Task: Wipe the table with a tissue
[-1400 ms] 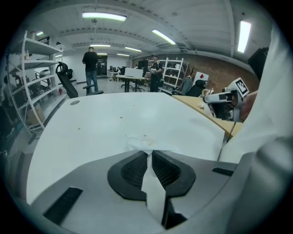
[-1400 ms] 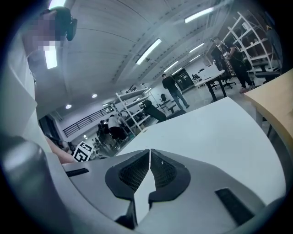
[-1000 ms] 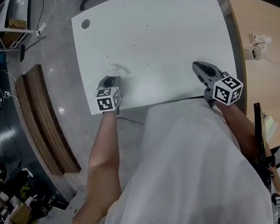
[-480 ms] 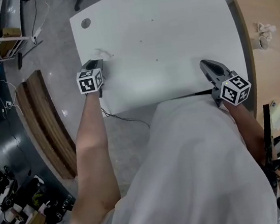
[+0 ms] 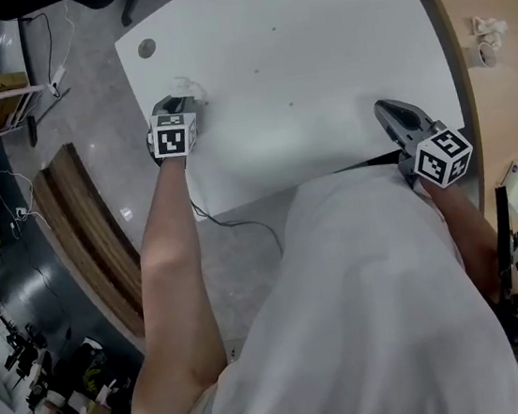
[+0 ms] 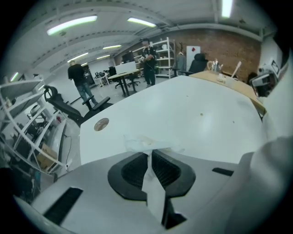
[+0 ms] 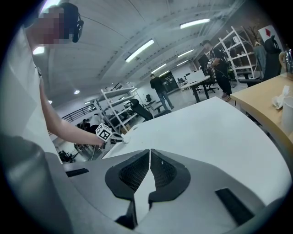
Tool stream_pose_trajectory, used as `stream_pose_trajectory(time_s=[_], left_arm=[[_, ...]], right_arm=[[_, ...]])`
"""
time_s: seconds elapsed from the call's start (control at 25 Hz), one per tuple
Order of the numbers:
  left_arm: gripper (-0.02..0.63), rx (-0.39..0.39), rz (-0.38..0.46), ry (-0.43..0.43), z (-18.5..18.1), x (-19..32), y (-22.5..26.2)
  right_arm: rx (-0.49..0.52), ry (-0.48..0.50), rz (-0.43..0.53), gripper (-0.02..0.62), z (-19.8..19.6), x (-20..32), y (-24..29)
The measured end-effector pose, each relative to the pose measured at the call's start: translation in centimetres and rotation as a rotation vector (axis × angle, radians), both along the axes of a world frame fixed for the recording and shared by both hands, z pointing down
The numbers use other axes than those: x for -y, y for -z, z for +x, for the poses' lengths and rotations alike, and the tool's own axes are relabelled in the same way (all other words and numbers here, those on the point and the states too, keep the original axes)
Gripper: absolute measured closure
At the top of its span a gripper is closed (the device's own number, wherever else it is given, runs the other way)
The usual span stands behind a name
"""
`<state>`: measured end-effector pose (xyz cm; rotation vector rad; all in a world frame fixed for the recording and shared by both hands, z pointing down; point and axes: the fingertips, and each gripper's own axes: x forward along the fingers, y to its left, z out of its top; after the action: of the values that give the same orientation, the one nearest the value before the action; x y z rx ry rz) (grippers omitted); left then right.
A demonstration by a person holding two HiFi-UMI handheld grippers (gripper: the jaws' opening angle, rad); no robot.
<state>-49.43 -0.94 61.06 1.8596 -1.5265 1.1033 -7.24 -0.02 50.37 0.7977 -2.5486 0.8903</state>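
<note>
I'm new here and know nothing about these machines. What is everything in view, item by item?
table: one, white, centre, in front of the person
tissue: one, white, on the table's left part
round cap: one, grey-brown, table's far left corner
wooden desk: one, light brown, right of the table
crumpled tissue: one, white, on the wooden desk
cup: one, pale, beside the crumpled tissue
curved wooden board: one, brown, floor at left
left tongs: one, grey, shut on the tissue
right tongs: one, grey, table's near right edge, shut, empty
</note>
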Motion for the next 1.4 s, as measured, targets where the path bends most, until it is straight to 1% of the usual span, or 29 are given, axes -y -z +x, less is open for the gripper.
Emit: stream_pose_trajectory(time_s=[0.04, 0.12, 0.4, 0.48, 0.56, 0.76, 0.92, 1.16, 1.4], left_arm=[[0.572, 0.011, -0.008, -0.032, 0.4, 0.0, 0.0], [0.574, -0.002, -0.021, -0.064, 0.9, 0.1, -0.1], [0.577, -0.082, -0.083, -0.109, 1.8, -0.9, -0.2], [0.577, -0.095, -0.1, -0.119, 2.1, -1.4, -0.3], [0.578, -0.097, -0.103, -0.12, 2.4, -1.9, -0.3], [0.583, -0.145, -0.075, -0.061, 3.1, -2.9, -0.3], [0.583, -0.163, -0.089, -0.074, 3.9, -3.8, -0.3], [0.583, -0.212, -0.124, -0.103, 6.1, -5.9, -0.1], [0.583, -0.32, -0.201, -0.188, 10.1, -9.1, 0.0]], right_arm=[[-0.001, 0.0, -0.002, 0.575, 0.0, -0.1, -0.1], [-0.003, 0.001, -0.005, 0.577, -0.1, -0.2, -0.2], [0.006, 0.018, 0.0, 0.576, -0.9, -0.2, 0.1], [0.007, 0.021, -0.001, 0.577, -1.0, -0.3, 0.0], [0.007, 0.023, 0.001, 0.576, -1.0, -0.4, 0.0], [0.009, 0.021, 0.007, 0.577, -0.7, -0.3, 0.2], [0.007, 0.012, 0.004, 0.577, -0.1, -0.3, 0.0], [0.016, 0.01, 0.005, 0.575, -0.1, -0.4, 0.1], [0.024, 0.005, 0.001, 0.577, 0.0, -0.4, 0.1]])
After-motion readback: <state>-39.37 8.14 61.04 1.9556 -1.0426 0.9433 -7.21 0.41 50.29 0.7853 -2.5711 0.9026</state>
